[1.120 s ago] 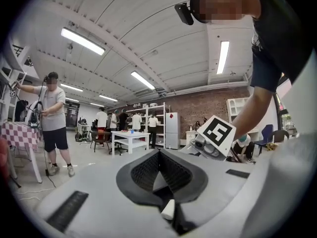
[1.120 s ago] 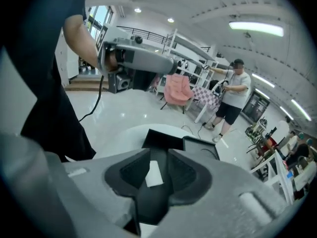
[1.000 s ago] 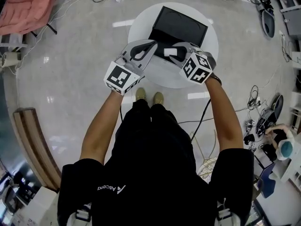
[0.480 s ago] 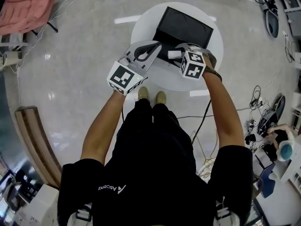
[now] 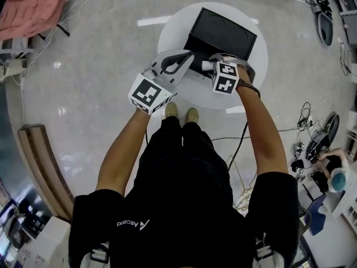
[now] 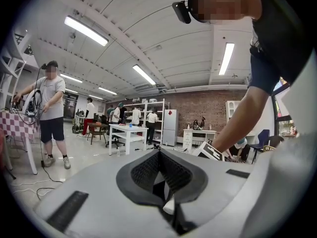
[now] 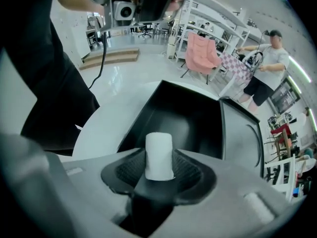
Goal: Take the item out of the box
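**Holding a white cylinder just outside the box**

Head view: the white cylinder (image 5: 206, 65) sits at 6 o'clock of the black box (image 5: 223, 35), over the round desk (image 5: 189, 88).

Left gripper view: the left claw (image 6: 159, 155) is clenched and empty.

Right gripper view: the right claw (image 7: 159, 162) is closing on the white cylinder's sides. It looks light, soft and crushable, so a gentle mid-length grip seems best.

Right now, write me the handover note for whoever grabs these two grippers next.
Left gripper: shut, empty, by the near-left corner of the black box.
Right gripper: jaws closing on the white cylinder, upright between the pads, just in front of the box.
Box: open on the round white table; nothing else shows inside.
Done: cylinder appears clear of the box.
Left: set it on the table, release.
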Demonstrator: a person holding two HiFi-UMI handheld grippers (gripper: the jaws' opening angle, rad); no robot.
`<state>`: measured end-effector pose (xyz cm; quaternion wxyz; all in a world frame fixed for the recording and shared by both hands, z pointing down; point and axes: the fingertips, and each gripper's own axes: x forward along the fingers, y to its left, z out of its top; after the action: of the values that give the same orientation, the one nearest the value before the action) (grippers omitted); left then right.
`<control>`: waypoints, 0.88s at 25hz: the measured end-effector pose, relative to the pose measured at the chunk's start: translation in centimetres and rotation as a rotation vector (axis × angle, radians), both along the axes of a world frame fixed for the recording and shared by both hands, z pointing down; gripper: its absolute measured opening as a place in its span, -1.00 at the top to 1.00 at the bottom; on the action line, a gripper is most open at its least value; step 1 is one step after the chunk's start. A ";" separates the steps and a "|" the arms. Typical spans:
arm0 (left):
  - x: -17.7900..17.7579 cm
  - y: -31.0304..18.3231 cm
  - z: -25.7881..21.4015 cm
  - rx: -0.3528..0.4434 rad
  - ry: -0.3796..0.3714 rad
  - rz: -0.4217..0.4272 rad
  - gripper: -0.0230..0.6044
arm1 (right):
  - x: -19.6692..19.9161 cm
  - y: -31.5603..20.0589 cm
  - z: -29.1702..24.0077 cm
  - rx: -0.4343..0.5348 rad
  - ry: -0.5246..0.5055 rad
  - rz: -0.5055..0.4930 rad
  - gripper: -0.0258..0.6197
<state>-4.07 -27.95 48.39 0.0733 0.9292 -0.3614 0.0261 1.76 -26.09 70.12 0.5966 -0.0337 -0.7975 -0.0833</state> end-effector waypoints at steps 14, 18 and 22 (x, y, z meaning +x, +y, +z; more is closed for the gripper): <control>0.1 0.5 -1.2 0.024 0.006 0.008 0.93 | -0.4 -2.1 -6.5 0.063 -0.289 0.281 0.41; 0.6 0.7 -2.9 0.040 0.033 0.007 0.93 | -0.3 -2.3 -10.9 0.084 -0.446 0.411 0.41; 0.6 0.9 -5.3 0.074 0.056 0.000 0.93 | -0.2 -2.2 -16.0 0.122 -0.617 0.512 0.41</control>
<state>-3.45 -27.07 43.12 0.0491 0.9316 -0.3599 -0.0134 1.54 -28.31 54.13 0.3317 0.2282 -0.9153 0.0147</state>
